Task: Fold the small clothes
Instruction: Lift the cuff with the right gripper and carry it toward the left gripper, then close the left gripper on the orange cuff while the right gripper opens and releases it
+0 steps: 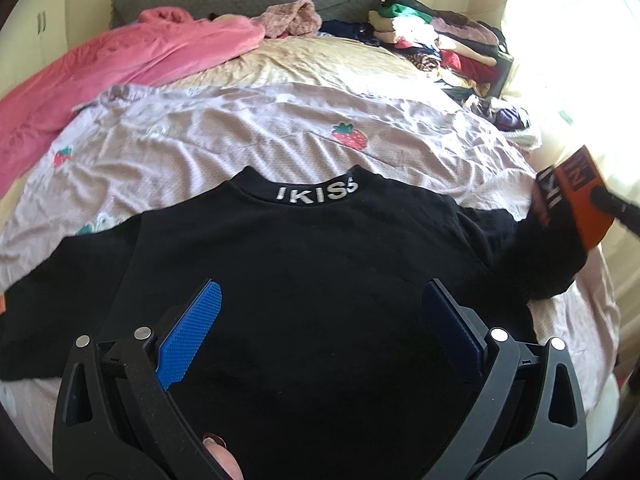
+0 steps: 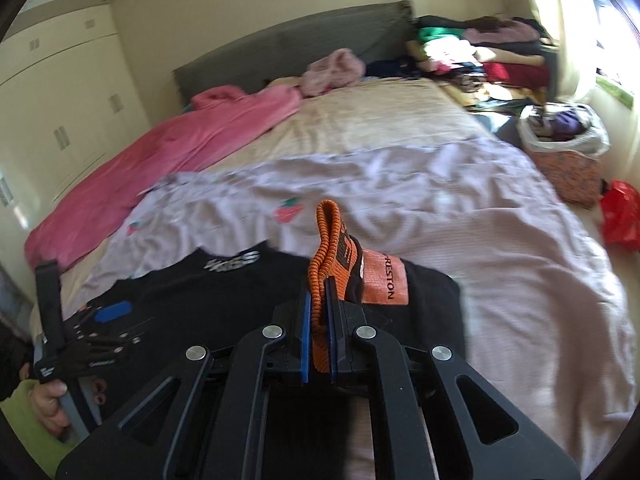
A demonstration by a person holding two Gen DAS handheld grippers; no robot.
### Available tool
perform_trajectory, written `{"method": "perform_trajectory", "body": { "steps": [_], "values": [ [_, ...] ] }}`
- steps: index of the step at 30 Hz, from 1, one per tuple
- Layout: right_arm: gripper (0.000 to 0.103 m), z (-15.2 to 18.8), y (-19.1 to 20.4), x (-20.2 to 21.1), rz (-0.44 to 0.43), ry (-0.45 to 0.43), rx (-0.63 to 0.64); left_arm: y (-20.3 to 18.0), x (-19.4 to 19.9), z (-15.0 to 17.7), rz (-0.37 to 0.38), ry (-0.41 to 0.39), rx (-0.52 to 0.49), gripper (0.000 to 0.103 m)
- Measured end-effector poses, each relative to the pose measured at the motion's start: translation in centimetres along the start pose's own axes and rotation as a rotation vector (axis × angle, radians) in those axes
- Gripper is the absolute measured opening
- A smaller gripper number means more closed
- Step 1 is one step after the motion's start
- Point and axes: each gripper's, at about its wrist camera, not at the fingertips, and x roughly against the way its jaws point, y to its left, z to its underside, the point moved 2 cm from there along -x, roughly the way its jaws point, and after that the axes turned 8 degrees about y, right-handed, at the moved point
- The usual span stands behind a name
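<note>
I saw the right gripper (image 2: 318, 312) clenched on the orange cuff (image 2: 326, 240) of the black top (image 1: 304, 264), the sleeve lifted off the bedspread (image 1: 240, 128). The left gripper (image 1: 320, 308) hung wide apart over the top's back, and I could not tell whether it touched. The top lay flat near the bed's foot, its hem cut off by the frame edge. Beyond it lay a pink blanket (image 1: 120, 64) and a clothes pile (image 1: 440, 40), blurred.
</note>
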Motion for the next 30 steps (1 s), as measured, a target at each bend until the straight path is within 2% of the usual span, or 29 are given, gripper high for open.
{"method": "perform_trajectory", "body": {
  "steps": [3,8,17,21,28,30],
  "values": [
    [0.006,0.0,3.5,-2.4,-0.042,0.036,0.047,1.2,0.0,-0.1,0.005,0.015,0.028,0.094],
    [0.006,0.7,6.8,-5.5,-0.093,0.082,0.059,2.9,-0.2,0.0,0.039,0.042,0.077,0.094],
    [0.01,0.7,8.3,-7.7,-0.154,0.084,0.03,4.1,-0.7,0.3,0.029,0.06,0.077,0.094],
    [0.011,0.8,7.8,-6.9,-0.136,0.062,0.047,4.0,-1.1,0.3,0.047,0.07,0.07,0.094],
    [0.026,1.8,4.3,-5.2,-0.026,0.043,0.044,1.7,-2.8,0.5,0.127,0.12,0.069,0.094],
    [0.03,2.2,3.7,-4.8,-0.001,0.034,0.05,0.3,-3.3,0.5,0.16,0.134,0.069,0.091]
  ]
}}
